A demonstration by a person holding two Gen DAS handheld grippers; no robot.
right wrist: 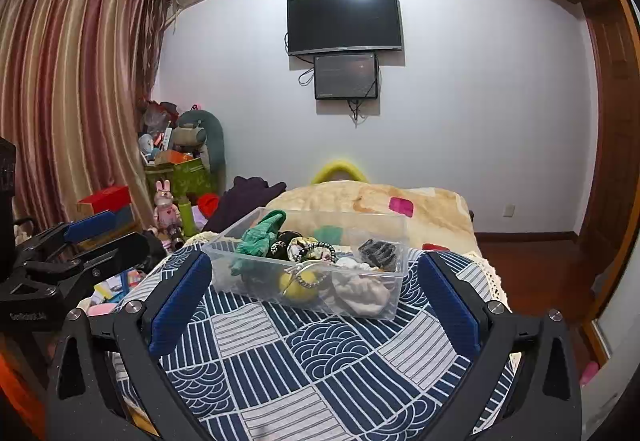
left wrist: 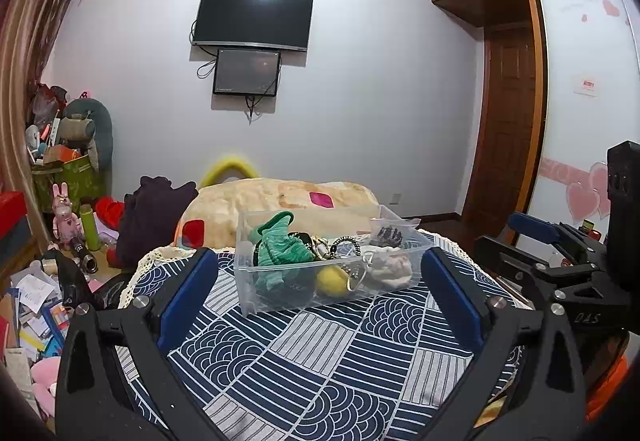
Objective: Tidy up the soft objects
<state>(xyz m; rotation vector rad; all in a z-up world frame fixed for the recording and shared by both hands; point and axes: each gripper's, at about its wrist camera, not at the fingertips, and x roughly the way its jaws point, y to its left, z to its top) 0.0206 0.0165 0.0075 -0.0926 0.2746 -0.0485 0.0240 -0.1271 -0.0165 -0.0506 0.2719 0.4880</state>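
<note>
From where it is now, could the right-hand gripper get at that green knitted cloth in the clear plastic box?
Probably yes. The right gripper stands open and empty, facing the clear plastic box, which has no lid. The green knitted cloth sticks up above the rim at the left end, with only bare patterned tablecloth between.

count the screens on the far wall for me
2. A large dark TV is mounted high on the white wall, and a smaller dark monitor hangs directly below it, its top edge meeting the TV's bottom edge. Both appear switched off. No others show.
</note>
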